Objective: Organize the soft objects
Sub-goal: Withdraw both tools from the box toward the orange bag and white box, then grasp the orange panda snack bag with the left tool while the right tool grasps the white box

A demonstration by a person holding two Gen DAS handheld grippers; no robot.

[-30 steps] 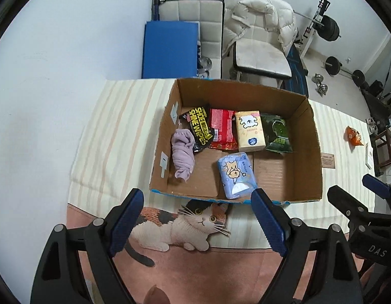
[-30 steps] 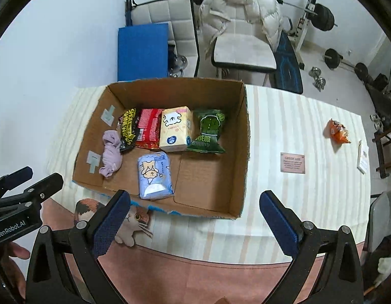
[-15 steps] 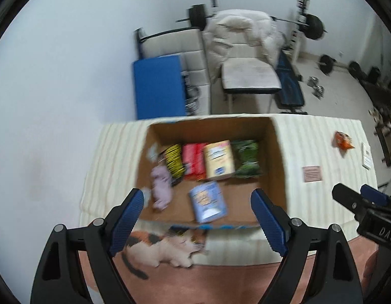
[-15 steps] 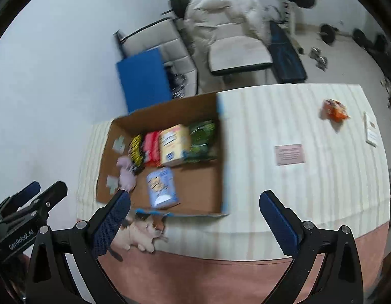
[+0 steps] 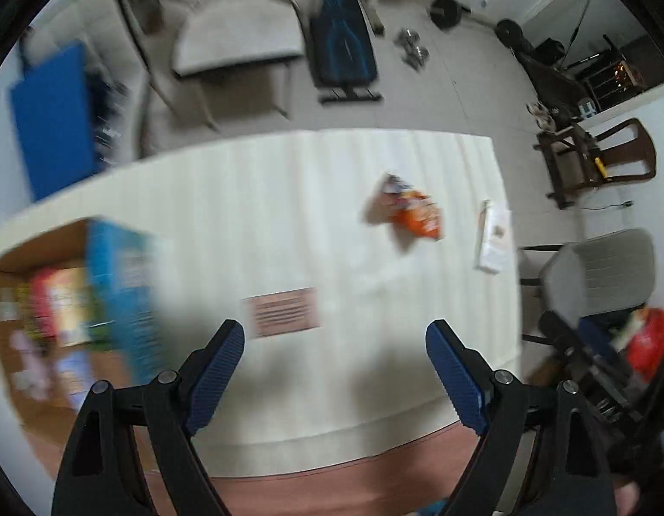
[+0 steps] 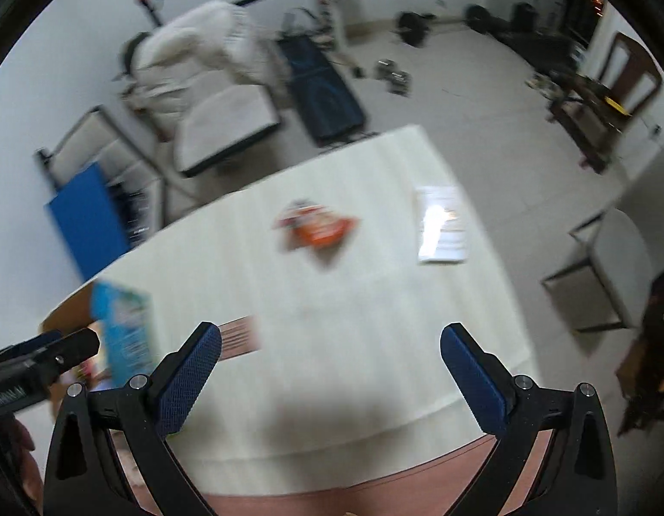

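Both cameras have swung away from the cardboard box (image 5: 39, 292) toward the right half of the tabletop (image 5: 289, 223), and the pictures are smeared by that motion; a second ago the box and its row of packets filled the middle of each view, now it sits at the left edge of the left wrist view and only a corner of it shows in the right wrist view; the orange snack bag (image 5: 411, 210) that lay small near the far right corner of the tabletop now lies close to the centre, well apart from the box, with a white leaflet (image 5: 495, 236) by the right edge and a pink card (image 5: 284, 311) between bag and box; the left gripper (image 5: 334, 370) is spread wide and empty; the right gripper (image 6: 332, 372) is likewise wide and carries nothing; both hang over the near edge of the tabletop, not touching anything; my reading is that the bag is the one soft item left outside the box, so the turn sets up a reach for it, probably by the right gripper, which faces it more squarely
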